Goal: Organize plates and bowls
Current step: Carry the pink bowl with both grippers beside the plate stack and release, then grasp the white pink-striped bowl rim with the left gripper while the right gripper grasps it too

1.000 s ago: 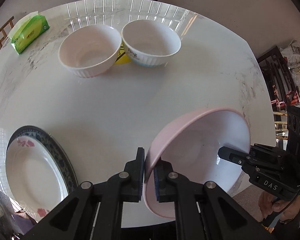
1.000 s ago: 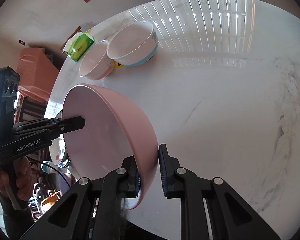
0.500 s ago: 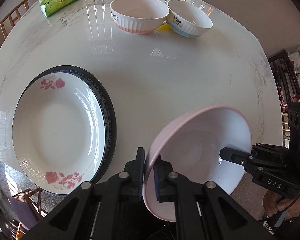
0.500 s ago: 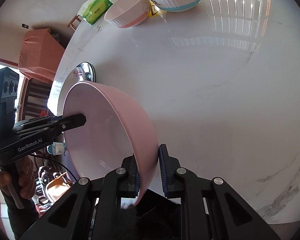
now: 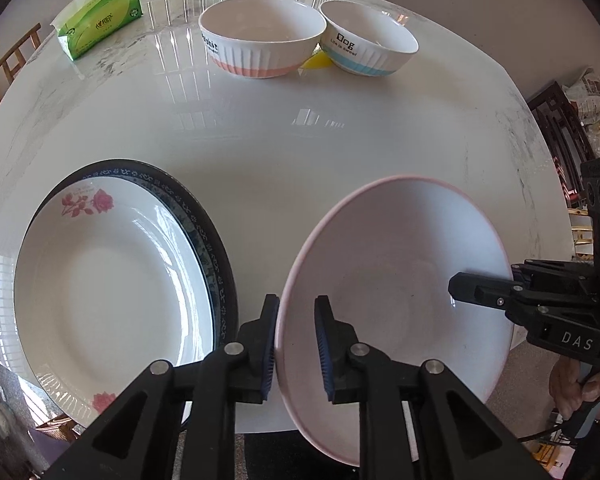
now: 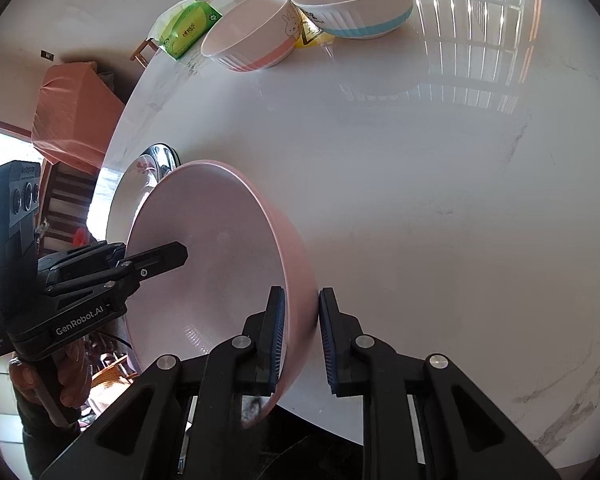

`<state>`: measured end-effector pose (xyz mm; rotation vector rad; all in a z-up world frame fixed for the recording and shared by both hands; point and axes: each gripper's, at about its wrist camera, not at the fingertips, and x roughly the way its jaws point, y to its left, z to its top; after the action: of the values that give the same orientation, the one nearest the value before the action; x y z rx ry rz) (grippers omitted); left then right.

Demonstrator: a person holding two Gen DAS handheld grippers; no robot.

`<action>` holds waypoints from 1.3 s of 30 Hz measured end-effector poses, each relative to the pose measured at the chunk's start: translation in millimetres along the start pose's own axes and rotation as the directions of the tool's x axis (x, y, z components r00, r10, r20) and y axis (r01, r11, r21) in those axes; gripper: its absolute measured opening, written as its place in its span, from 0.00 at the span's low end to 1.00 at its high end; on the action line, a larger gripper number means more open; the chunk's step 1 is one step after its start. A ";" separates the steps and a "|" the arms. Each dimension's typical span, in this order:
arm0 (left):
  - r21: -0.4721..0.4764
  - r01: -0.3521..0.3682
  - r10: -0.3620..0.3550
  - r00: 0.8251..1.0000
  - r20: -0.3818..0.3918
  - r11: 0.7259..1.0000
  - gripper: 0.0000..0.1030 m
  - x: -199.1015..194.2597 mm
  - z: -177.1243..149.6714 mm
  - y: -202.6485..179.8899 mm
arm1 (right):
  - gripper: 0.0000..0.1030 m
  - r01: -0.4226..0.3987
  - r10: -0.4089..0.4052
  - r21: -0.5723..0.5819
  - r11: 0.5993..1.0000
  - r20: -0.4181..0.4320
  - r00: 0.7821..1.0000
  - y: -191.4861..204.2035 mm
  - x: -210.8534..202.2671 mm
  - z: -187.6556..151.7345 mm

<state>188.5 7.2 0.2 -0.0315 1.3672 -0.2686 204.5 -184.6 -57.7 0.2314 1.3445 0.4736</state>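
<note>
**Pink bowl held at both rims**

The marble tabletop (image 5: pixel 284 152) carries stacked plates (image 5: pixel 112 284) at its near left edge. The pink bowl (image 5: pixel 396 264) hangs tilted beside them, its rim between the fingers of the left hand-held gripper (image 5: pixel 296 340) and right hand-held gripper (image 6: pixel 300 336). Two striped bowls (image 5: pixel 260 44) sit far back.

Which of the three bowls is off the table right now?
The large plain pink bowl, with both hand-held grippers at its rim. The pink-banded bowl and blue-banded bowl sit at the far edge.

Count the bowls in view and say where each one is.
3: pink bowl held between both grippers near the table's edge; orange-banded bowl and blue-banded bowl side by side at the far edge.
</note>
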 end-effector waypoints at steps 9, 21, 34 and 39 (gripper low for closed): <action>0.013 0.038 -0.039 0.990 0.135 0.999 0.27 -40.1 -4.7 13.4 | 0.27 0.058 -0.041 -0.077 0.995 0.200 0.979 -5.0 -59.6 2.1; -0.065 0.112 -0.101 0.983 0.156 0.992 0.33 -67.6 69.4 46.0 | 0.27 -0.086 0.078 0.045 0.995 0.147 0.986 17.9 -66.9 65.9; -0.091 0.001 0.007 0.996 0.085 0.996 0.38 -28.3 208.9 91.0 | 0.27 -0.040 0.015 0.193 0.980 0.130 0.991 31.8 -10.6 162.6; -0.106 0.048 -0.042 0.997 0.064 0.993 0.38 -6.9 235.3 99.6 | 0.27 -0.034 0.003 0.236 0.971 0.129 0.992 30.7 10.7 181.6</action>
<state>432.5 73.7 37.7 -0.1595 1.3199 -0.2295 376.1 -133.0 -14.1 0.4650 1.2727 0.3065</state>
